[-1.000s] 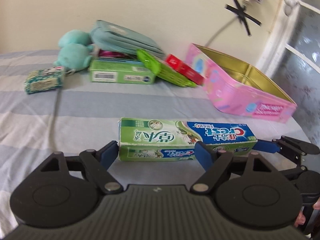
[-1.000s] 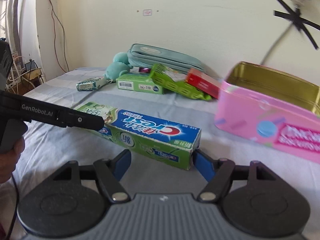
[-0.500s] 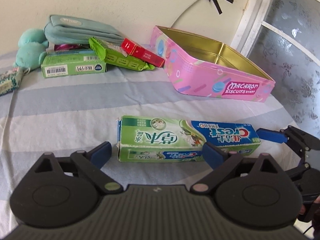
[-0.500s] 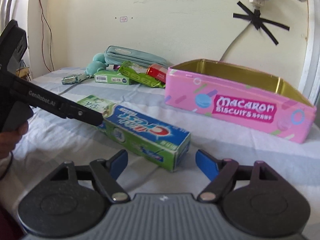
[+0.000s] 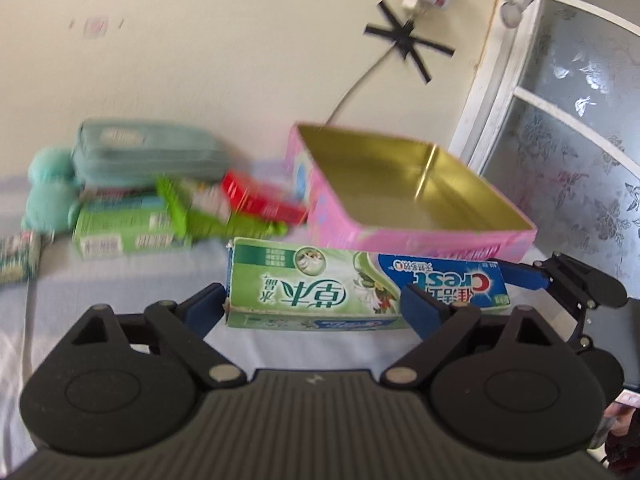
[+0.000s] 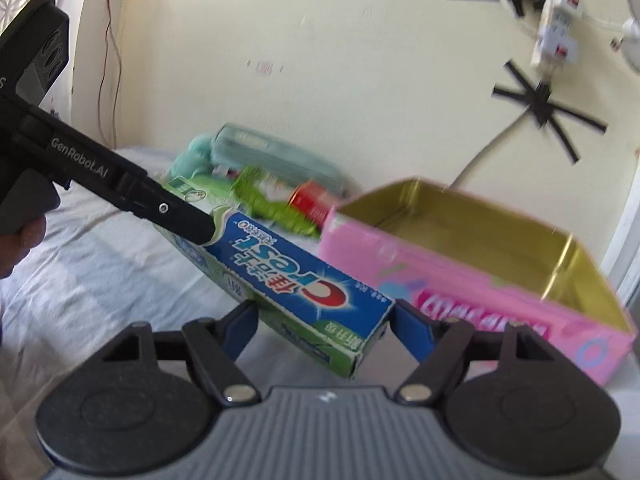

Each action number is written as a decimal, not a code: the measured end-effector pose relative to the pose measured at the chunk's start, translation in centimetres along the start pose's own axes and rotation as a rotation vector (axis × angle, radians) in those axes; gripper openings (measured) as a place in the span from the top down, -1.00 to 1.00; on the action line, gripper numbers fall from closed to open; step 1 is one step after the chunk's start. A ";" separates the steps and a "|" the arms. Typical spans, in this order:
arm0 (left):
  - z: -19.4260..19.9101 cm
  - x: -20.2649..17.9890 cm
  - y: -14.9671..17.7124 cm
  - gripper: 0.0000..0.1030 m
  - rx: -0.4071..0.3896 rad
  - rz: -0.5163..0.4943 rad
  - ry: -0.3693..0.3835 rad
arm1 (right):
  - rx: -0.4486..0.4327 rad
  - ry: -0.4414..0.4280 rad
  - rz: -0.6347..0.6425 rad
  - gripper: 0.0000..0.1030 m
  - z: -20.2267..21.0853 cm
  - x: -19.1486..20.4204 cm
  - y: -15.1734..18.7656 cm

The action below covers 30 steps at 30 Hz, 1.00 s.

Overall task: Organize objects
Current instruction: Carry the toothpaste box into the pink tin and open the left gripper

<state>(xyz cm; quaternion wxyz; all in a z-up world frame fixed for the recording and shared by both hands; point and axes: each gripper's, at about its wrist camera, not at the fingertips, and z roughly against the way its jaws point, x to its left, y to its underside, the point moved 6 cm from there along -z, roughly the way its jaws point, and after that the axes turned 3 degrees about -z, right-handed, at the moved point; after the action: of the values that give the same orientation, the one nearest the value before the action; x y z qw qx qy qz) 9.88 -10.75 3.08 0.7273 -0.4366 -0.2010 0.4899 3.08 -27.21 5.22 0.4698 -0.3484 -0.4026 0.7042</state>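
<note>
A green and blue Crest toothpaste box hangs in the air in front of the open pink biscuit tin. My left gripper is shut on the box's green end, its pads pressing both sides. My right gripper is shut on the box's blue end. The tin is empty, with a gold inside, and sits just beyond the box. In the right wrist view the left gripper's black arm crosses over the box's far end.
A pile lies against the wall on the striped bed sheet: a teal plush, a teal pouch, a green box, a green packet, a red box. A small patterned pack lies at far left. A window stands at right.
Both grippers have closed on the toothpaste box and lifted it off the sheet. It now hangs higher and closer to the pink tin.
</note>
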 end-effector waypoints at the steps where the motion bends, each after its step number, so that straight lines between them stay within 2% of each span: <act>1: -0.1 -0.7 -0.9 -0.84 -0.019 -0.022 0.001 | -0.022 0.017 0.004 -0.45 0.3 -0.6 -0.6; 5: -1.6 -3.1 -4.2 -0.84 -0.075 -0.081 0.008 | -0.078 0.095 0.012 -0.45 0.8 -3.5 -2.3; 9: -4.2 -5.0 -6.8 -0.84 -0.103 -0.092 0.025 | -0.107 0.164 -0.017 -0.45 0.8 -6.8 -3.2; 14: -8.3 -7.2 -8.3 -0.84 -0.106 -0.105 0.050 | -0.091 0.203 -0.072 -0.47 -0.8 -11.1 -2.9; 18: -11.2 -7.5 -8.2 -0.84 -0.078 -0.072 0.049 | -0.023 0.197 -0.117 -0.51 -3.4 -13.4 -1.7; 21: -12.9 -7.5 -6.9 -0.84 -0.029 -0.068 0.038 | 0.025 0.206 -0.104 -0.55 -5.0 -13.9 -0.2; 25: -14.2 -7.9 -5.3 -0.84 0.040 -0.061 0.075 | 0.000 0.234 -0.129 -0.77 -5.1 -14.6 0.2; 30: -12.1 -8.7 -5.2 -0.86 0.002 -0.104 0.094 | -0.070 0.262 -0.208 -0.76 -3.2 -15.2 -0.4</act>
<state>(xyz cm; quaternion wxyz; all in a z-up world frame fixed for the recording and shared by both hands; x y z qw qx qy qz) 17.56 -24.45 2.05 0.7610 -0.4472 -0.1885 0.4305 10.83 -40.65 5.84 0.5760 -0.4097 -0.3960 0.5861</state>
